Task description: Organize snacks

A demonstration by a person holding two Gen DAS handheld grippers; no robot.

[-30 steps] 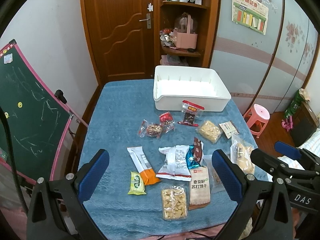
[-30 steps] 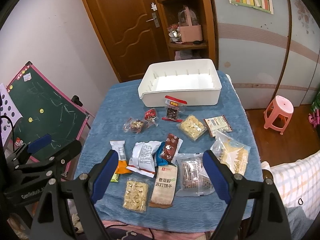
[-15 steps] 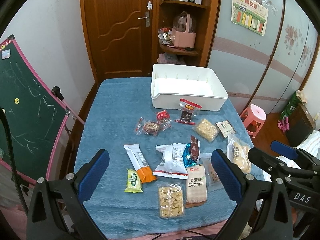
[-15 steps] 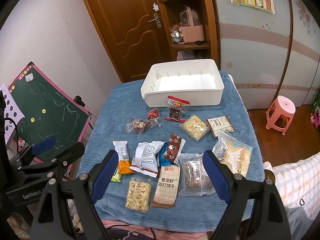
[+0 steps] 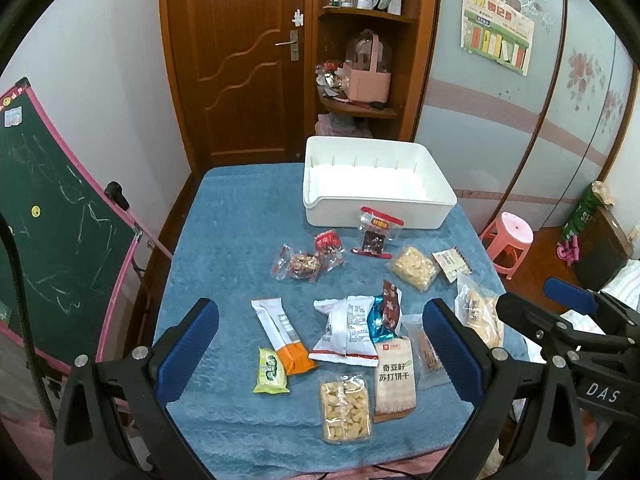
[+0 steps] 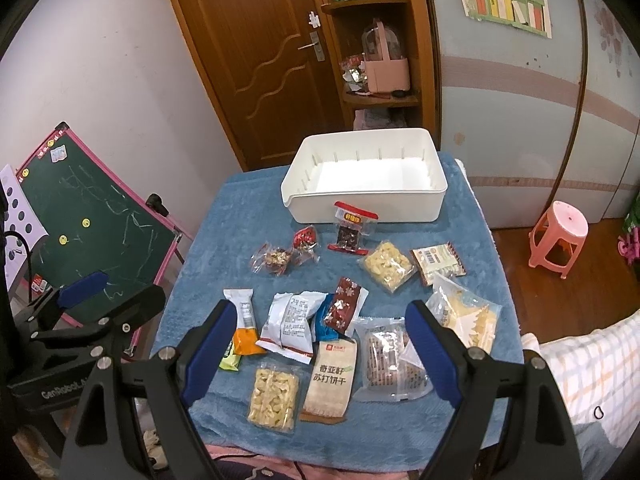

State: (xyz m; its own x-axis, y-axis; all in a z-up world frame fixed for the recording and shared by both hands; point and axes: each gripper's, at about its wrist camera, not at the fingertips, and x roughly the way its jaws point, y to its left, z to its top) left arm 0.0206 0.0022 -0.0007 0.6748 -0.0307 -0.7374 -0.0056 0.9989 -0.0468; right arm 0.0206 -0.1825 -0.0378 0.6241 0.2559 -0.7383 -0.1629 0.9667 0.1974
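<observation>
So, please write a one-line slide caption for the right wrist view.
Open right tongs above snack packets scattered on a blue cloth, before an empty white bin.

My left gripper (image 5: 320,344) and right gripper (image 6: 320,344) wear blue pads on black, silver-screwed frames marked "GenRobot" and "DAS".

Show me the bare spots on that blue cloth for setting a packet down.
Bare: the blue cloth's left strip, beside the chalkboard, left of the white bin and nut packet. The bin itself is empty. Crowded: near centre and right, around the white packet.
</observation>
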